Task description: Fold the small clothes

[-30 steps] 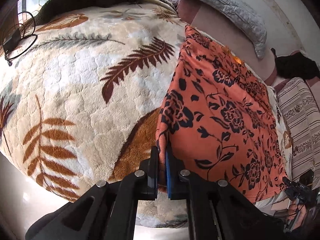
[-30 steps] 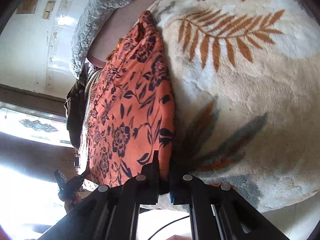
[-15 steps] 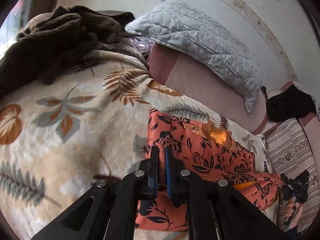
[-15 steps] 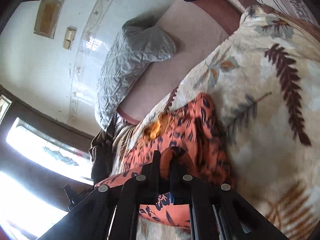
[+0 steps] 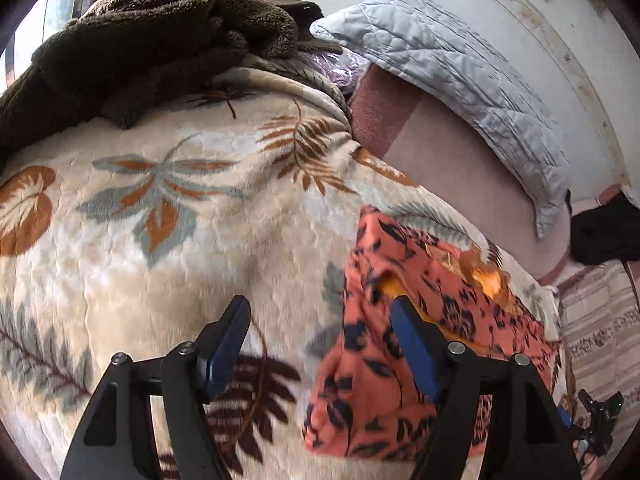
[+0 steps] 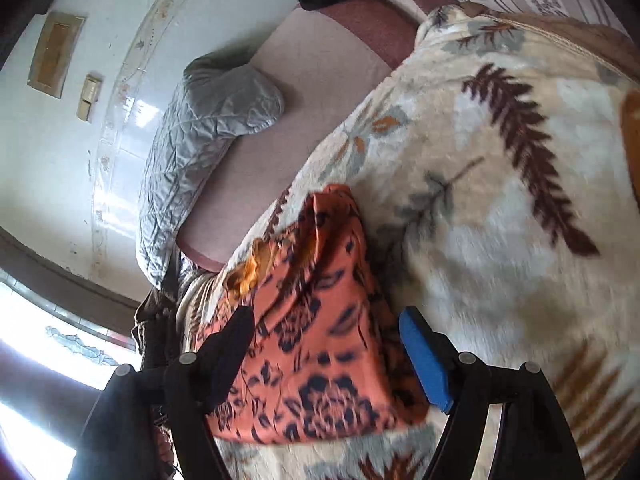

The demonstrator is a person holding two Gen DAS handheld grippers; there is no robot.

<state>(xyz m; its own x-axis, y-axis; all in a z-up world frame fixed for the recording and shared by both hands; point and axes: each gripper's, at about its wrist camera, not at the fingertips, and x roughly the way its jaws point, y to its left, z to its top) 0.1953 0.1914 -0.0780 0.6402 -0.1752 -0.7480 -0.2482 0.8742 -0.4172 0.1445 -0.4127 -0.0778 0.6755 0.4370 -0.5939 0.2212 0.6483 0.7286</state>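
Note:
An orange garment with a dark flower print lies folded over on itself on the cream leaf-patterned blanket. A yellow inner patch shows at its far edge. My left gripper hovers over the garment's left edge with its jaws opening; the pads press on nothing, and the blue right pad stands over the cloth. In the right wrist view the same garment lies under my right gripper. Its jaws are opening too, wide apart above the fold, gripping nothing.
A brown fleece heap sits at the blanket's far left. A grey quilted pillow leans on the wall above a pink sheet. A black cloth and striped fabric lie to the right. A bright window is behind.
Both grippers, shut on the garment's near edge, carried it forward over the far half. Now both have opened and let the cloth go, and it lies folded.

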